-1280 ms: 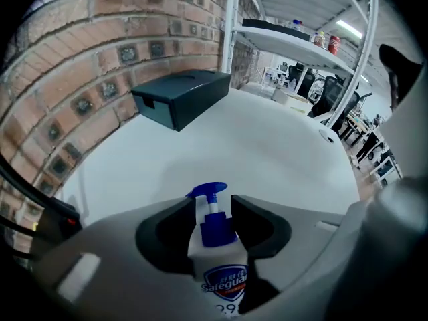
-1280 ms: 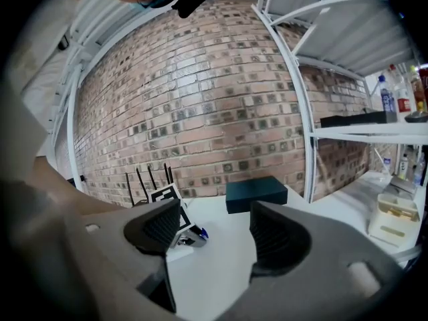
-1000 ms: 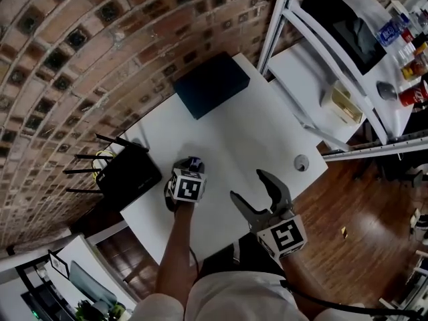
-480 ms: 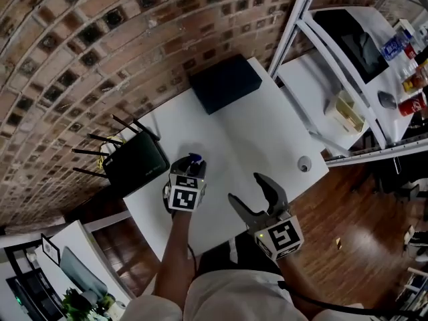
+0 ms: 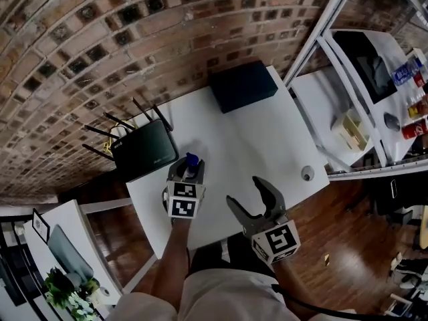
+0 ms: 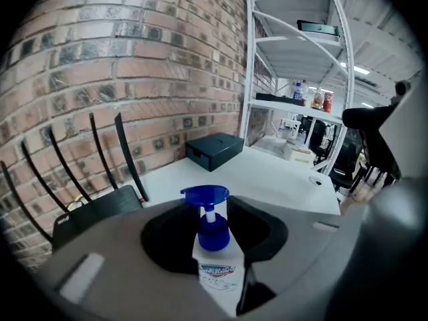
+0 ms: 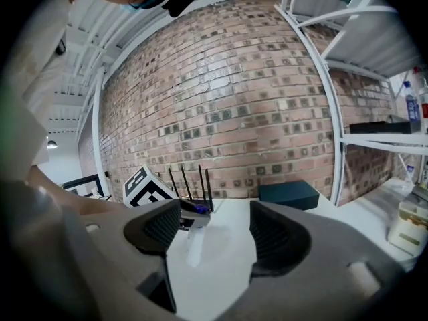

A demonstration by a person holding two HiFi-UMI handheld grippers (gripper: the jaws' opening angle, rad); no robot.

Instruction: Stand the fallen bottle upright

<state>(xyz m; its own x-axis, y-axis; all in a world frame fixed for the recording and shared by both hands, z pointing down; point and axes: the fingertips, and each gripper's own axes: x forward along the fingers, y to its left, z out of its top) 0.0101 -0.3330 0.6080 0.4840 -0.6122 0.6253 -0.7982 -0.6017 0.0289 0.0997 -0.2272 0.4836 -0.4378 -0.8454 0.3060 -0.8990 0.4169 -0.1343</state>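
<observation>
A white bottle with a blue pump top (image 6: pixel 215 267) sits between the jaws of my left gripper (image 6: pixel 214 231). The jaws are closing on its body just below the pump. In the head view its blue cap (image 5: pixel 192 159) pokes out ahead of the left gripper (image 5: pixel 190 170), over the white table (image 5: pixel 267 139). From the right gripper view the bottle (image 7: pixel 194 245) hangs near upright under the left gripper; whether its base touches the table I cannot tell. My right gripper (image 5: pixel 249 194) hovers at the table's near edge, jaws apart and empty, also in its own view (image 7: pixel 210 236).
A black router with several antennas (image 5: pixel 144 154) stands at the table's left, close to the left gripper. A dark box (image 5: pixel 244 85) lies at the far edge by the brick wall. A small round cap (image 5: pixel 307 173) sits near the right corner. White shelving (image 5: pixel 348 112) stands to the right.
The left gripper has lifted and tilted up with the bottle, so the blue pump now shows ahead of its cube. The right gripper has drifted a little along the near edge.
</observation>
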